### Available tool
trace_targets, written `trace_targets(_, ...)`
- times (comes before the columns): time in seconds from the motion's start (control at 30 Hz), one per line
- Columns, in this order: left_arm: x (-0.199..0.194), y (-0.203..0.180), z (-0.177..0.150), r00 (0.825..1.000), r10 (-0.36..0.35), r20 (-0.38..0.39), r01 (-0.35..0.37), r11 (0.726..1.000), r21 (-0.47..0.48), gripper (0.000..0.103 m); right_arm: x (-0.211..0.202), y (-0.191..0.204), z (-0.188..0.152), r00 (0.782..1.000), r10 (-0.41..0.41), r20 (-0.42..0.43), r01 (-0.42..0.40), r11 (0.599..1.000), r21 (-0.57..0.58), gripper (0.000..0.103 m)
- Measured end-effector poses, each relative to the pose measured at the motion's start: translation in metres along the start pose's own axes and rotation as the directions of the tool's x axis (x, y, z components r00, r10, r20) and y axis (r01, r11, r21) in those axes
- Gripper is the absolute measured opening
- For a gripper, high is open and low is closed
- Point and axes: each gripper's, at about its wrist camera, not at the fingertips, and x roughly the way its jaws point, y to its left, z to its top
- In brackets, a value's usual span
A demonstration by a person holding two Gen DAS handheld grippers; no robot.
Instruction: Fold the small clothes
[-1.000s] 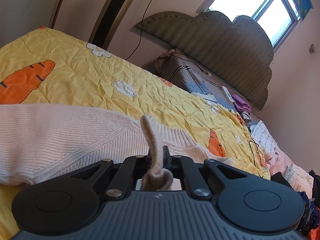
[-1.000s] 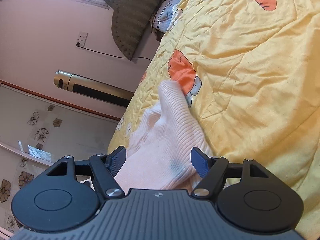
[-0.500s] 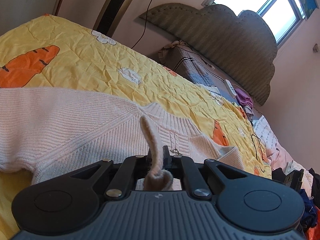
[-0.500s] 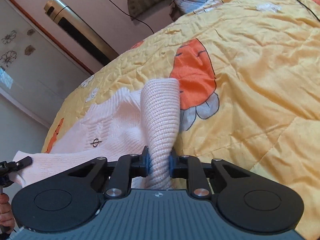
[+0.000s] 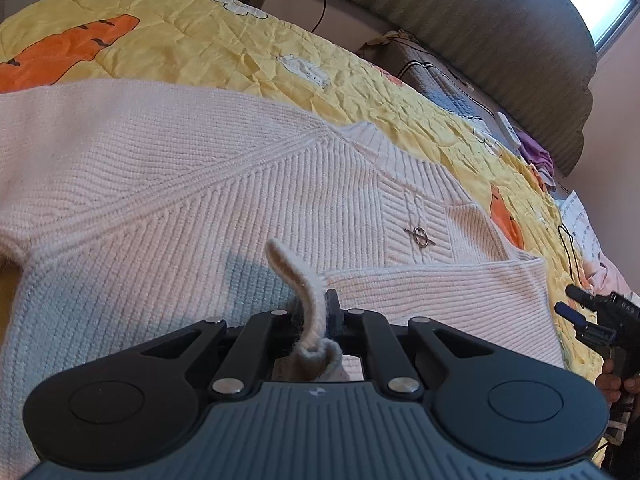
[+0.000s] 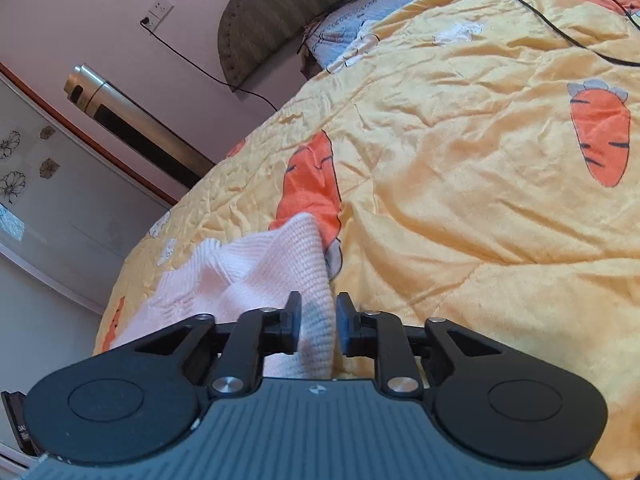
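A pale pink knitted sweater point(image 5: 168, 184) lies spread on a yellow carrot-print quilt point(image 5: 224, 44). It carries a small metal ring ornament point(image 5: 418, 236) on the chest. My left gripper point(image 5: 316, 312) is shut on a narrow edge of the sweater, and a strip of knit sticks up between the fingers. The folded right sleeve lies across the body. In the right wrist view my right gripper point(image 6: 318, 320) has its jaws slightly apart around a fold of the sweater point(image 6: 280, 264). The right gripper also shows at the edge of the left wrist view point(image 5: 592, 320).
A padded grey headboard point(image 5: 500, 32) and pillows stand at the bed's head. A black cable point(image 6: 568, 36) lies on the quilt point(image 6: 460, 168). A tall silver appliance point(image 6: 132, 120) stands by the wall. Clothes are piled past the bed's right side point(image 5: 600, 276).
My left gripper has carried the sweater edge forward over the body. My right gripper closed on the sleeve, brought it across, and its jaws have now parted a little.
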Motion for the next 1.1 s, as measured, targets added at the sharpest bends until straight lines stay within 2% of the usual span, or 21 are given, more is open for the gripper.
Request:
trace_targets(0.07,0.000,0.001,-0.001,1.000,-0.003,0.000,0.003,1.000,-0.002,0.006,0.000,0.005,0.009,0.999,0.004,0.036,-0.004,1.000,-0.003,0.052)
trace_targets(0.2,0.001,0.003,-0.002,1.000,-0.008,0.003,0.008,1.000,-0.007,0.006,0.025,0.017,0.017,1.000,0.019,-0.011,-0.019,1.000,-0.014,0.053)
trace_targets(0.27,0.001,0.001,-0.001,1.000,0.000,0.002,0.000,1.000,0.007,0.006,0.043,0.028,0.012,0.998,-0.004,-0.059,0.000,0.998,-0.069,0.053)
trace_targets(0.33,-0.003,-0.004,0.001,1.000,0.003,0.012,-0.003,1.000,0.022,0.006,0.055,0.039,0.004,0.996,-0.064,-0.062,0.054,0.985,-0.166,0.026)
trace_targets(0.37,-0.007,-0.006,0.003,1.000,-0.004,0.024,0.004,1.000,0.030,0.006,0.056,0.041,0.004,0.995,-0.072,-0.065,0.059,0.980,-0.188,0.019)
trace_targets(0.47,-0.008,-0.011,0.004,0.999,-0.005,0.036,0.003,0.999,0.054,0.006,0.043,0.035,0.013,0.998,-0.046,-0.034,0.041,0.987,-0.157,0.015)
trace_targets(0.53,0.006,-0.010,-0.001,0.999,0.033,0.000,-0.033,0.998,0.061,0.006,0.042,0.026,0.014,0.997,-0.077,-0.028,0.073,0.988,-0.139,0.015)
trace_targets(0.6,0.007,-0.010,-0.004,0.999,0.029,0.024,-0.030,0.997,0.071,0.006,0.048,0.016,0.008,0.994,-0.097,-0.044,0.090,0.988,-0.128,0.014)
trace_targets(0.67,0.006,-0.010,-0.003,0.999,0.029,0.023,-0.030,0.997,0.069,0.007,0.047,0.011,0.004,0.996,-0.081,-0.025,0.078,0.994,-0.081,0.015)
trace_targets(0.7,0.003,-0.010,-0.003,0.999,0.029,0.032,-0.032,0.997,0.077,0.009,0.047,0.009,0.004,0.997,-0.076,-0.022,0.074,0.995,-0.062,0.017)
trace_targets(0.77,-0.005,-0.006,-0.003,1.000,0.014,0.024,-0.015,0.998,0.057,0.015,0.045,0.011,0.003,0.995,-0.096,-0.018,0.095,0.994,-0.063,0.033)
trace_targets(0.8,-0.012,-0.002,-0.003,1.000,0.005,0.026,-0.006,0.999,0.034,0.024,0.041,0.014,0.002,0.995,-0.099,-0.008,0.098,0.993,-0.067,0.039)
trace_targets(0.83,-0.020,0.004,-0.004,0.999,-0.008,0.041,0.008,1.000,0.006,0.038,0.035,0.019,0.000,0.995,-0.102,0.007,0.102,0.992,-0.076,0.036)
trace_targets(0.87,-0.027,0.010,-0.006,0.998,-0.020,0.058,0.022,0.999,-0.025,0.046,0.026,0.025,-0.002,0.995,-0.095,0.034,0.098,0.991,-0.093,0.037)
trace_targets(0.9,-0.035,0.018,-0.009,0.996,-0.032,0.078,0.037,0.997,-0.067,0.062,0.016,0.033,-0.006,0.995,-0.078,0.065,0.085,0.989,-0.122,0.037)
trace_targets(0.97,-0.042,0.026,-0.016,0.995,-0.043,0.092,0.054,0.992,-0.112,0.064,-0.002,0.055,-0.019,0.995,-0.026,0.092,0.045,0.977,-0.208,0.037)
trace_targets(1.1,-0.037,0.019,-0.026,0.996,-0.033,0.077,0.042,0.992,-0.117,0.064,-0.002,0.094,-0.043,0.999,0.040,0.009,-0.035,0.945,-0.326,0.037)
